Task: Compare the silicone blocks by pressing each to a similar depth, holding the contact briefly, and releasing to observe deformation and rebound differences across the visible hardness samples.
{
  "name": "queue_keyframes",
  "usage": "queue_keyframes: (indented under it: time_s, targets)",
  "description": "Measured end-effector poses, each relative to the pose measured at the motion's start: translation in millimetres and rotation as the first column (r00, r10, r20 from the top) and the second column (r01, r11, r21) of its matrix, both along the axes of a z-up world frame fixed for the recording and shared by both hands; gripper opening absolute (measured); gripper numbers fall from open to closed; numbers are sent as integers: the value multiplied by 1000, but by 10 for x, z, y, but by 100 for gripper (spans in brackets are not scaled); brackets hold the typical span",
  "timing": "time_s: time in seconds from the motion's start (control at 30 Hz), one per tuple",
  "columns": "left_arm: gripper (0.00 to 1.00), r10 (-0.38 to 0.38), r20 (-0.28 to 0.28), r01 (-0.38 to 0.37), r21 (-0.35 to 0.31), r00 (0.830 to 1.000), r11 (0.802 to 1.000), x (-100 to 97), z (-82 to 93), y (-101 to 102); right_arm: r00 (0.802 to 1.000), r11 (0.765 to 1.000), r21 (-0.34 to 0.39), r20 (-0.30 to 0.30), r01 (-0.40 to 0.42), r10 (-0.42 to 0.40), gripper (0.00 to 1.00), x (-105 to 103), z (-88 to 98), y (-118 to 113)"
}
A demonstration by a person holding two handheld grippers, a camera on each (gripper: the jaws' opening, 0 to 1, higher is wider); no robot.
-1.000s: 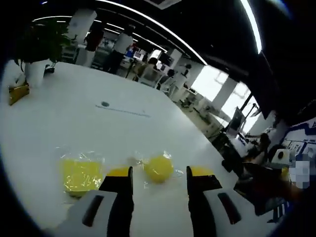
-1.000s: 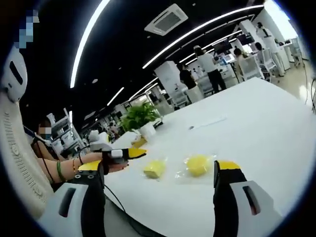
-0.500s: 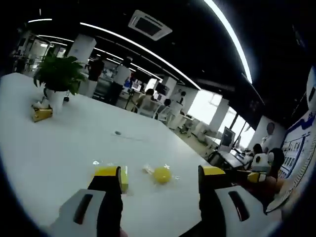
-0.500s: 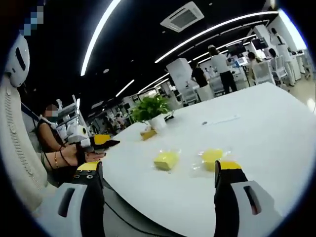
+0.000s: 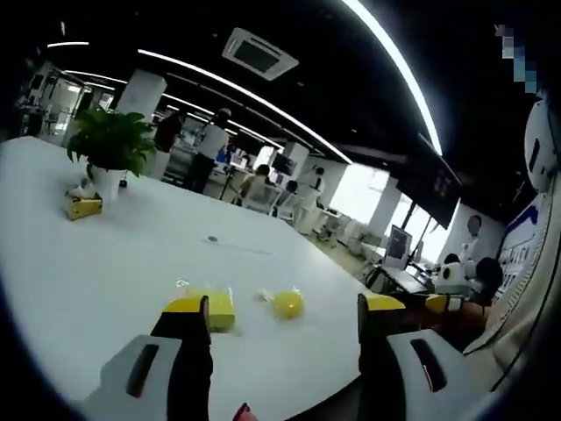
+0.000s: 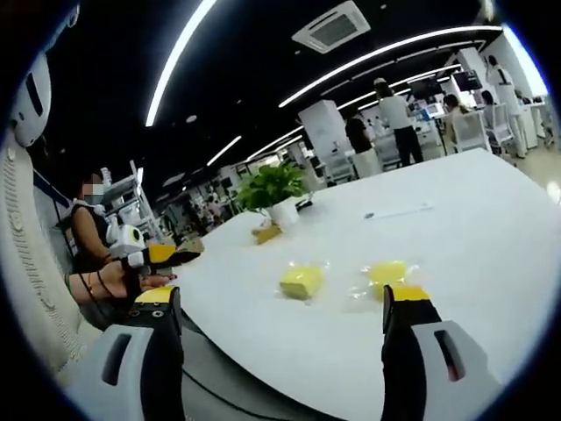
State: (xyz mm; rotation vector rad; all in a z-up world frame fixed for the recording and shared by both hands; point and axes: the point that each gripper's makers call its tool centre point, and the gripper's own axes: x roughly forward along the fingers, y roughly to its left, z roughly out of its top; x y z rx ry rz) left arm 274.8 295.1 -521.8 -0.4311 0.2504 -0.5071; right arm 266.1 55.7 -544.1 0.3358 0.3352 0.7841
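The white table [image 5: 79, 263] is wide, in an office hall with ceiling light strips; the left gripper [image 5: 285, 311] and the right gripper [image 6: 285, 303] both hang above its near edge with jaws wide apart, holding nothing; the square yellow block [image 6: 301, 281] and the round yellow block [image 6: 387, 273] lie ahead of them, untouched, near each other; a potted plant [image 5: 109, 149] stands far behind.

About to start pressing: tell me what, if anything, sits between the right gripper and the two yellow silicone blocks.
Nothing visible. From the open right gripper, only bare white table lies before the square yellow block and the round yellow block, both lying in clear wrappers.
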Motion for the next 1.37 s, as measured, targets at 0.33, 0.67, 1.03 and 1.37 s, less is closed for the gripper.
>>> queue_keyframes:
  time_s: [0.33,0.67,1.03,1.37]
  targets:
    - [68,18,8,-18,-25,1000,1000,-12,36,35,1000,1000,-1,-9,-24,24,88,-19,-21,5]
    - [67,35,0,-35,-28,999,999,-4,59,119,999,999,13,-4,-39,39,87,35,20,47]
    - [66,30,-17,-30,-34,999,999,28,69,126,999,999,28,-8,-39,39,86,63,17,59]
    - [67,46,-17,-47,-34,999,998,-5,65,146,1000,999,46,0,-27,27,86,63,47,55]
